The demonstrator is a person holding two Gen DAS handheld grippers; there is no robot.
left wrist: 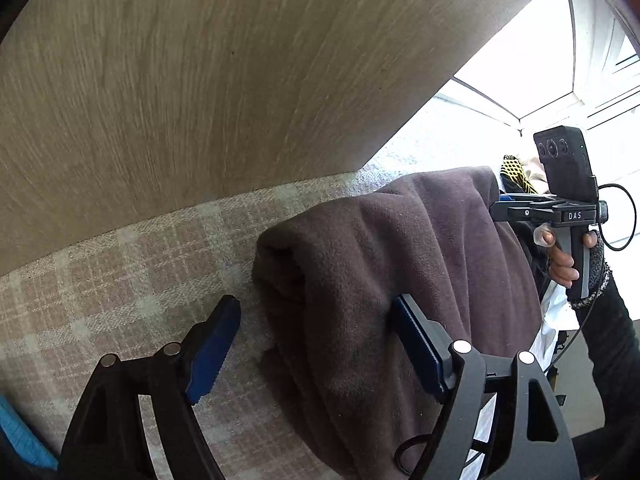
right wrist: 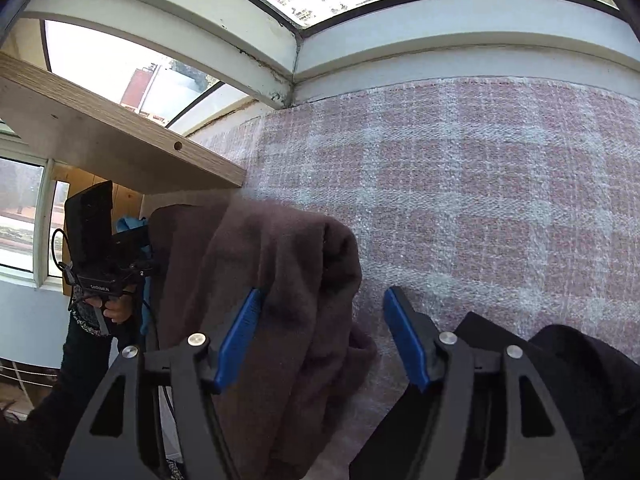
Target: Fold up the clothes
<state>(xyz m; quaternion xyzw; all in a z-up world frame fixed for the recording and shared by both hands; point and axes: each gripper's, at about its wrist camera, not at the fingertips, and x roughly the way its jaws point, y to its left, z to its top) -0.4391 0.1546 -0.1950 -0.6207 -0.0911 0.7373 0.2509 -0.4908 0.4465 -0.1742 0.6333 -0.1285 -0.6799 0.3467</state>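
Plaid cloth (right wrist: 480, 200); brown garment (right wrist: 280, 280) btwn open tongs.

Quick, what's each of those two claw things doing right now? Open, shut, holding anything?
Left gripper: open, jaws spread, one finger against the folded brown fleece garment, not clamped.
Right gripper: open, also straddling the garment's edge, gripping nothing.

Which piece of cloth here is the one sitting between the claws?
The brown fleece garment, bunched between both open grippers. The pink checked cloth lies flat underneath; the blue fabric sits off at the edge.
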